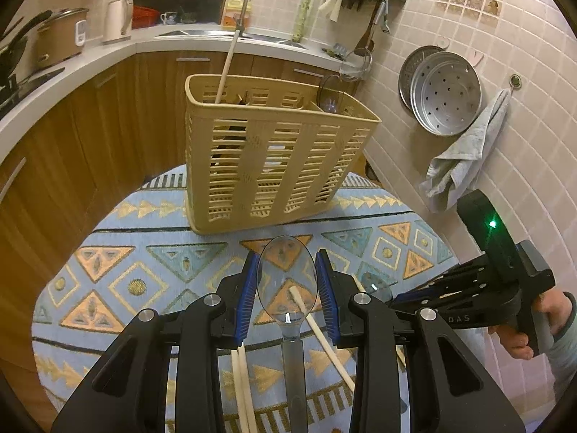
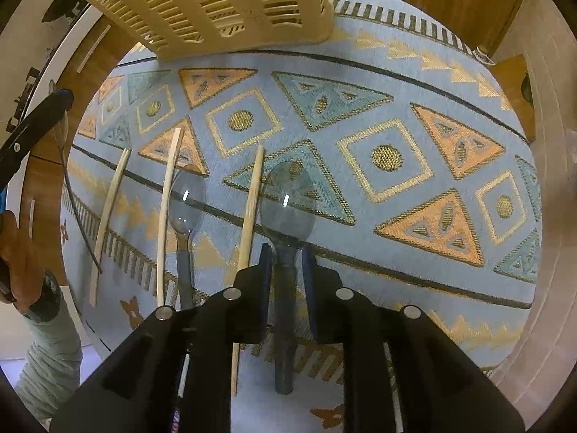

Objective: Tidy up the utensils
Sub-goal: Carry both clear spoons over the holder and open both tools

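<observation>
Now your left gripper (image 1: 286, 285) holds a clear spoon (image 1: 287, 281) lifted, bowl forward, aimed at the caddy (image 1: 274, 151) on the far side of the surface (image 1: 151, 216). Your right gripper (image 2: 286, 263) straddles a second spoon (image 2: 286, 213) at its neck, jaws narrow but seemingly not yet clamped, low for the pickup. Chopsticks (image 2: 249, 216) lie just left.
</observation>
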Demonstrator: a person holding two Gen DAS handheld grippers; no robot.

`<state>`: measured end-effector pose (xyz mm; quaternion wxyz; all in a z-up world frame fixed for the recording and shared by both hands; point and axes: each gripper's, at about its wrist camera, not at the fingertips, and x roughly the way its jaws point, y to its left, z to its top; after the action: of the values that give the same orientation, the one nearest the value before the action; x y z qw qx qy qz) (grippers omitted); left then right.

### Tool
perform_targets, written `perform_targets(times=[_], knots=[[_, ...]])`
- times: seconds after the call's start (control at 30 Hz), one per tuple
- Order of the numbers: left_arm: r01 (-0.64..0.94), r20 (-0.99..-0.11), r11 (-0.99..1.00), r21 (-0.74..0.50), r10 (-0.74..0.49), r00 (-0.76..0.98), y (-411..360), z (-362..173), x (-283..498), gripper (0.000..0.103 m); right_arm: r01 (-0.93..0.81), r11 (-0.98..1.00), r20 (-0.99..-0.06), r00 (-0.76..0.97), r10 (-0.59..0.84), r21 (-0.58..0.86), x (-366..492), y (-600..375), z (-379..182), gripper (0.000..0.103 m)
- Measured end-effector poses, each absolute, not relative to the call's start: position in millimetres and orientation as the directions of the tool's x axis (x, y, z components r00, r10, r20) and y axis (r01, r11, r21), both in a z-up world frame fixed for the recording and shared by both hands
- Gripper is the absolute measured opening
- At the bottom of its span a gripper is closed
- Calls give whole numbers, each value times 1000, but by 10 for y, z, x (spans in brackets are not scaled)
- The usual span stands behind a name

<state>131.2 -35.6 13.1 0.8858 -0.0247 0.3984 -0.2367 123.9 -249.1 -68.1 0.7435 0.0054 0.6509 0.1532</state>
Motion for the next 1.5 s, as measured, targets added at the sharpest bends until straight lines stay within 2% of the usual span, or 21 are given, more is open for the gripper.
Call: perform_targets(times=[0.17, 0.23, 0.3, 0.43, 0.6, 0.73, 0.8, 0.93, 1.03, 1.17, 1.33, 1.43, 1.5], knots=[[398, -697, 888, -232, -437, 568, -364, 121, 1320, 31, -262, 961, -984, 128, 127, 90, 1210, -2258, -679, 16], [398, -698, 888, -230, -435, 568, -377, 123, 1319, 31, -283, 959, -989, 133, 71, 30, 1189, -2133, -677, 12], [400, -697, 888, -227, -434, 570, -396, 132, 1311, 31, -285, 958, -990, 124, 67, 28, 1178, -2053, -666, 10], [385, -670, 894, -227, -431, 604, -353, 231, 1304, 31, -291, 949, -962, 203, 181, 117, 1130, -2041, -433, 9], [380, -596, 892, -246, -448, 666, -251, 552, 1317, 30, -323, 913, -863, 355, 360, 249, 992, -2116, 109, 9], [386, -518, 894, -229, -447, 729, -248, 935, 1345, 30, -362, 891, -715, 542, 441, 274, 913, -2143, 646, 9], [377, -476, 904, -203, -428, 768, -275, 1146, 1383, 30, -357, 897, -626, 645, 438, 261, 942, -2119, 919, 9], [359, -362, 916, -178, -400, 842, -319, 1582, 1507, 30, -324, 899, -508, 744, 435, 296, 1209, -2169, 1299, 10], [332, -272, 930, -155, -363, 891, -330, 1791, 1575, 30, -280, 929, -409, 839, 359, 241, 1332, -2190, 1510, 9], [316, -197, 939, -138, -338, 920, -350, 1902, 1702, 30, -226, 953, -292, 915, 279, 203, 1485, -2186, 1615, 9], [260, -141, 955, -145, -280, 950, -338, 1795, 1913, 30, -142, 977, -238, 955, 178, 162, 1805, -2269, 1440, 10], [233, -116, 965, -121, -247, 962, -370, 1641, 1975, 30, -125, 979, -263, 951, 164, 158, 1973, -2303, 1213, 10], [226, -134, 968, -111, -240, 961, -417, 1503, 2037, 30, -114, 980, -273, 949, 156, 163, 2015, -2304, 1055, 10]])
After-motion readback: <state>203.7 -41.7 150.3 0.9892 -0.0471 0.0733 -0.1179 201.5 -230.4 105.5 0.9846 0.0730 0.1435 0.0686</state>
